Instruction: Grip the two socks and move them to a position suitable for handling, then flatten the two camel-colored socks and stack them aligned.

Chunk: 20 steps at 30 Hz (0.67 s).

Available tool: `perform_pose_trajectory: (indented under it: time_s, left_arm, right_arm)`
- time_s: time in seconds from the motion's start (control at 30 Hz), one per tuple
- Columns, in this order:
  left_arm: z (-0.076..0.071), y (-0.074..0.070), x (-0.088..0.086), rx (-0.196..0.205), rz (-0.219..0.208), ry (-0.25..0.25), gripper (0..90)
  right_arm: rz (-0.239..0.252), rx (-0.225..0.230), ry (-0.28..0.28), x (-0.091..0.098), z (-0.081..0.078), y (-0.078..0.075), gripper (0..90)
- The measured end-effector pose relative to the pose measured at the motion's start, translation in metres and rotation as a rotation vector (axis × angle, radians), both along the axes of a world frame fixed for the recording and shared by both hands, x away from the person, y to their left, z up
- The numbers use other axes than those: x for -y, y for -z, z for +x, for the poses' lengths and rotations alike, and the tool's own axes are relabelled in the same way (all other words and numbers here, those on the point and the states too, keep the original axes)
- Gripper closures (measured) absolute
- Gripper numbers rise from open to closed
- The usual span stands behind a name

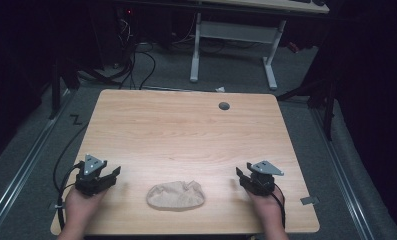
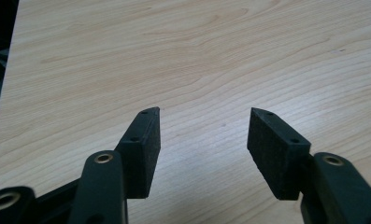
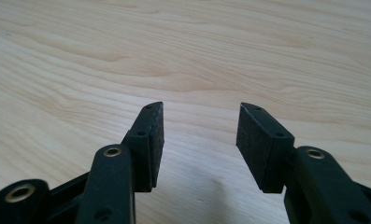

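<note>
Both hands sit at the near edge of the wooden table (image 1: pixel 186 130), each holding 1 gripper, with a crumpled beige cloth (image 1: pixel 176 195) between them.

Left side: left gripper (image 1: pixel 106 176) rests low over the table, well apart from the cloth. In the left gripper view its jaws stand spread, bare wood grain between the 2 pads (image 2: pixel 145 149), nothing held.

Centre: cloth lies bunched in a flat oval heap near the near edge, touching neither gripper. Folds and edges are too soft in the high view to tell which way it is layered, or whether it is 1 piece.

Right side: right gripper (image 1: pixel 242 177) mirrors the left, jaws spread in the right gripper view with empty table between the pads (image 3: pixel 151 144).

Step in hand, as I judge it: start position, before any grasp; work on the cloth not yet begun.

Next move calls for both grippers to turn inward toward the heap and find a loose edge or corner on each side, jaws kept wide until fabric is between the pads.

Hard to make out: cloth corners; the person's forearms are cut off at the bottom edge; room beyond the table is dark.
</note>
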<state>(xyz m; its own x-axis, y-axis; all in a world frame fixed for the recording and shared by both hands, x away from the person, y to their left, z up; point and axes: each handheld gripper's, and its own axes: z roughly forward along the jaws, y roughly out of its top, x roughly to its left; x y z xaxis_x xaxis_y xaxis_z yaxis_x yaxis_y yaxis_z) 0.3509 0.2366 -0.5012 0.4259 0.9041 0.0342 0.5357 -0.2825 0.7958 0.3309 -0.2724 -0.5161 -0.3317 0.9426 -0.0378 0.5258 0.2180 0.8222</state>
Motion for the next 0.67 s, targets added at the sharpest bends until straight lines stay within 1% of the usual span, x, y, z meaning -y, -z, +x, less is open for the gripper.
perform_pose_trajectory:
  time_s: [0.1, 0.2, 0.27, 0.33, 0.4, 0.5, 0.57, 0.67]
  left_arm:
    - [0.001, 0.001, 0.000, -0.008, -0.005, -0.005, 44.7]
    - [0.002, 0.002, 0.001, -0.015, 0.007, 0.003, 44.7]
    - [0.001, 0.002, 0.003, -0.013, 0.012, 0.007, 44.6]
    - [0.000, 0.001, 0.005, -0.006, 0.005, 0.012, 44.6]
    - [0.000, 0.001, 0.007, -0.001, 0.010, 0.019, 44.6]
    - [0.001, 0.003, 0.009, -0.009, 0.016, 0.033, 44.5]
    - [0.001, 0.003, 0.010, -0.014, 0.007, 0.038, 44.5]
    - [-0.003, 0.003, 0.013, -0.014, 0.010, 0.055, 44.7]
  right_arm:
    - [0.014, -0.003, 0.029, 0.008, -0.001, 0.001, 51.5]
    - [0.006, 0.003, 0.023, 0.006, -0.002, 0.000, 51.4]
    - [0.003, 0.005, 0.019, 0.005, -0.002, 0.000, 51.4]
    - [0.001, 0.002, 0.015, 0.004, -0.003, 0.001, 51.4]
    - [0.005, -0.003, 0.013, 0.004, -0.002, 0.001, 51.4]
    - [0.006, -0.006, 0.016, 0.003, -0.001, 0.002, 51.4]
    - [-0.002, -0.007, 0.012, 0.001, 0.001, 0.002, 51.4]
    - [-0.004, -0.012, 0.005, -0.001, 0.000, 0.002, 51.3]
